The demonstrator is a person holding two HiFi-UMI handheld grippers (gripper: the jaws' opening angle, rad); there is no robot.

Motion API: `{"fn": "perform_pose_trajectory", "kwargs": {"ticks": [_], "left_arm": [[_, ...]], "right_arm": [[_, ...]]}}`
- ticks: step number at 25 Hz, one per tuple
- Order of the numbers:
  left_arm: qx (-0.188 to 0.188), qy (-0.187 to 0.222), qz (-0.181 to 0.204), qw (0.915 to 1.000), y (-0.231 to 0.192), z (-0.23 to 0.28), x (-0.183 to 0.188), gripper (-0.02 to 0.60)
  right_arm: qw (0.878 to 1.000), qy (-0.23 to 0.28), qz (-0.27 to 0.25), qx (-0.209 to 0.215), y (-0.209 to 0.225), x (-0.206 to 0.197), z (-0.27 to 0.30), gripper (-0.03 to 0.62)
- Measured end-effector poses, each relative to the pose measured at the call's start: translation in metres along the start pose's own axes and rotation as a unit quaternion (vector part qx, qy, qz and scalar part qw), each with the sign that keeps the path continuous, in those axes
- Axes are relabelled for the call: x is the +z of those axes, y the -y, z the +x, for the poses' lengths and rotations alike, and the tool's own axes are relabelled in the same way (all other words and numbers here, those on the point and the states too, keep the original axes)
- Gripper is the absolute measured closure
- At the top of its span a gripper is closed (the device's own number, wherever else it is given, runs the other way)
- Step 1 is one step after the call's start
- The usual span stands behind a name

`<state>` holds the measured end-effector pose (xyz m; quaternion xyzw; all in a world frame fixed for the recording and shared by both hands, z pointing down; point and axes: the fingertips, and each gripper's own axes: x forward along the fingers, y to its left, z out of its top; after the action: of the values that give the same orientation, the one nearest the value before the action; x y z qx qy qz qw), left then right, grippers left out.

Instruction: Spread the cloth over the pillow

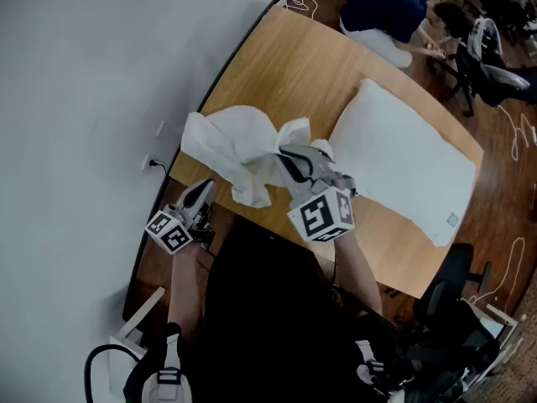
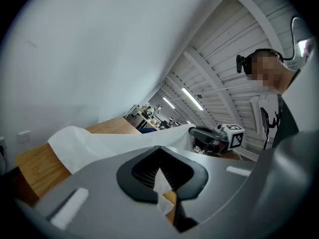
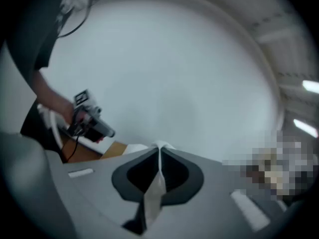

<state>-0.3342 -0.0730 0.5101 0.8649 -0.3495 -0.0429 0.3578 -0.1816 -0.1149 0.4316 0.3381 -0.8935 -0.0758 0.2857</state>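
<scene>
**Nearest, 6 to 8 o'clock of the head view.** The left gripper [image 1: 204, 190] sits at the near counter edge, pointing almost level towards the cloth [image 1: 235, 145]. In the left gripper view its jaws are clenched on a thin tab of white fabric [image 2: 162, 185]. From there the sheet runs away slack towards 10 o'clock.

**Centre.** The right gripper [image 1: 285, 154] tilts downwards and bites into the cloth's near right side. In its own view a narrow strip of fabric [image 3: 155, 193] is pinched flat between closed jaws.

Judgement: two separate edge grips, one to each side, appear meant to let the sheet be drawn open and carried sideways without bunching.

**Cloth.** It lies crumpled in a heap on the counter [image 1: 302, 65], left of centre, and is not yet opened. Its right fringe is just beside the pillow's near corner. Contact cannot be confirmed.

**Pillow, 3 o'clock of the cloth.** The pillow [image 1: 403, 162] lies flat and bare, its long side running from 11 to 5 o'clock. Nothing covers it, so the spreading proper has not begun.

**Far, 1 o'clock.** A person in dark clothing [image 1: 386, 11] is beyond the far counter end, well apart from the work.
</scene>
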Motion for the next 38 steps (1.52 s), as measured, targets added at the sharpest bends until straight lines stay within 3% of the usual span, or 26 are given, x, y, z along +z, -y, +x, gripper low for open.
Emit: {"fn": "perform_pose_trajectory", "kwargs": {"ticks": [1,2,4,5,7,8,9,10,12,14,16,18,20,23,24,25,26,28,29,30,34,36,37,38], "left_arm": [[0.013,0.005,-0.007,0.9999,-0.009,0.001,0.000,0.577],[0.026,0.009,-0.014,0.9995,-0.018,0.002,-0.001,0.577],[0.053,0.012,-0.028,0.9981,-0.040,0.004,-0.003,0.577],[0.062,0.009,-0.035,0.9974,-0.053,0.006,-0.004,0.577],[0.060,-0.010,-0.044,0.9972,-0.075,0.017,-0.008,0.577],[0.049,-0.025,-0.047,0.9974,-0.083,0.024,-0.012,0.577],[0.038,-0.042,-0.047,0.9973,-0.088,0.031,-0.017,0.577],[0.026,-0.058,-0.046,0.9969,-0.094,0.038,-0.023,0.577],[0.004,-0.089,-0.036,0.9954,-0.102,0.053,-0.033,0.577],[-0.026,-0.123,-0.012,0.9920,-0.099,0.075,-0.042,0.577],[-0.063,-0.167,0.013,0.9838,-0.084,0.099,-0.059,0.577],[-0.104,-0.226,0.039,0.9677,-0.061,0.119,-0.089,0.577],[-0.144,-0.276,0.073,0.9475,-0.034,0.131,-0.120,0.577],[-0.190,-0.307,0.120,0.9245,0.002,0.141,-0.147,0.577],[-0.204,-0.311,0.135,0.9185,0.011,0.144,-0.152,0.577],[-0.216,-0.313,0.150,0.9126,0.019,0.146,-0.156,0.577],[-0.227,-0.316,0.162,0.9068,0.024,0.147,-0.159,0.577],[-0.248,-0.317,0.176,0.8983,0.032,0.148,-0.163,0.577],[-0.257,-0.313,0.178,0.8968,0.035,0.148,-0.163,0.577],[-0.265,-0.307,0.174,0.8972,0.038,0.148,-0.163,0.577],[-0.285,-0.283,0.146,0.9040,0.046,0.152,-0.162,0.577],[-0.295,-0.287,0.141,0.9003,0.049,0.153,-0.168,0.577],[-0.300,-0.293,0.144,0.8965,0.052,0.154,-0.173,0.577],[-0.304,-0.299,0.148,0.8924,0.054,0.154,-0.178,0.577]], "right_arm": [[0.995,-0.027,-0.076,0.050,-0.035,-0.004,0.017,0.588],[0.983,-0.054,-0.144,0.105,-0.073,-0.011,0.034,0.588],[0.942,-0.110,-0.220,0.226,-0.159,-0.051,0.066,0.588],[0.925,-0.137,-0.217,0.281,-0.201,-0.081,0.080,0.588],[0.905,-0.194,-0.151,0.349,-0.254,-0.142,0.095,0.575],[0.900,-0.220,-0.105,0.362,-0.263,-0.165,0.092,0.537],[0.898,-0.238,-0.051,0.366,-0.262,-0.178,0.082,0.451],[0.899,-0.245,0.011,0.362,-0.252,-0.182,0.069,0.378],[0.910,-0.219,0.149,0.320,-0.205,-0.173,0.044,0.361],[0.921,-0.155,0.272,0.233,-0.128,-0.153,0.030,0.361],[0.920,-0.093,0.356,0.133,-0.041,-0.129,0.029,0.361],[0.911,-0.074,0.402,0.056,0.017,-0.128,0.053,0.361],[0.882,-0.100,0.460,0.020,0.035,-0.154,0.100,0.359],[0.802,-0.147,0.579,0.015,0.025,-0.194,0.166,0.307],[0.785,-0.159,0.599,0.008,0.021,-0.202,0.179,0.293],[0.778,-0.173,0.605,-0.004,0.018,-0.208,0.187,0.292],[0.778,-0.188,0.599,-0.015,0.017,-0.214,0.193,0.292],[0.795,-0.229,0.562,-0.018,0.011,-0.221,0.199,0.327],[0.806,-0.250,0.536,-0.017,0.008,-0.223,0.196,0.495],[0.817,-0.261,0.514,-0.017,0.008,-0.223,0.191,0.586],[0.837,-0.220,0.500,-0.028,0.022,-0.208,0.159,0.589],[0.835,-0.194,0.513,-0.035,0.026,-0.208,0.152,0.583],[0.828,-0.186,0.528,-0.033,0.025,-0.212,0.152,0.541],[0.818,-0.182,0.546,-0.027,0.021,-0.216,0.153,0.430]]}}
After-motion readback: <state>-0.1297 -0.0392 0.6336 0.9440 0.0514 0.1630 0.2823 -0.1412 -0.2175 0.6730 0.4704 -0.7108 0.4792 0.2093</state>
